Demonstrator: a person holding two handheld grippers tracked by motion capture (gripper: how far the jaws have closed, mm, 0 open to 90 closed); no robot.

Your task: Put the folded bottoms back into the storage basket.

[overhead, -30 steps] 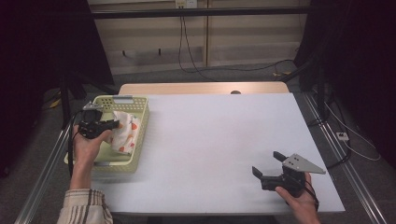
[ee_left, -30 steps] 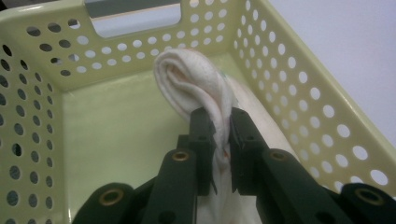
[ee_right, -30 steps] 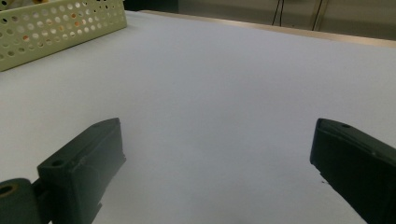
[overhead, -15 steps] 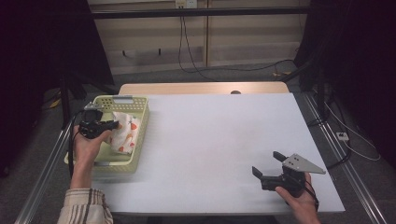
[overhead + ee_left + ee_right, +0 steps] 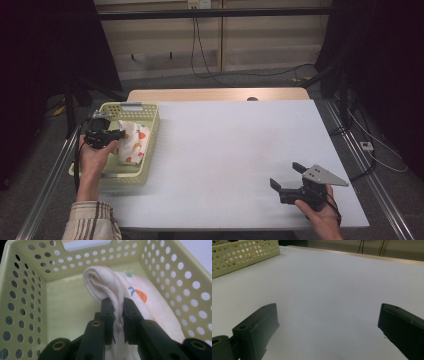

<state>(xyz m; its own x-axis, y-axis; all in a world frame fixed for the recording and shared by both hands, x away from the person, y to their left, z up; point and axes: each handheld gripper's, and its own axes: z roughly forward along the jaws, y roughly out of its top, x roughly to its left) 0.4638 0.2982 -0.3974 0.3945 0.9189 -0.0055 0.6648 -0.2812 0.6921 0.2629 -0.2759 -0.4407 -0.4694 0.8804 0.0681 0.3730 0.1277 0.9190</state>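
Note:
A pale yellow perforated basket (image 5: 150,135) (image 5: 25,277) stands at the table's left edge. Inside it lies a white cloth (image 5: 134,142) (image 5: 140,297) printed with orange and green shapes. My left gripper (image 5: 119,134) (image 5: 118,308) reaches into the basket and is shut on a raised fold of that cloth, which bulges up between the jaws. My right gripper (image 5: 286,176) (image 5: 327,322) rests low over the white table (image 5: 230,150) near its front right corner, jaws wide open with nothing between them.
The basket's perforated wall (image 5: 242,255) appears far off in the right gripper view. A wooden strip (image 5: 215,95) runs along the table's far edge. Metal rails (image 5: 365,165) flank both sides of the table, and cables (image 5: 200,45) trail on the floor behind.

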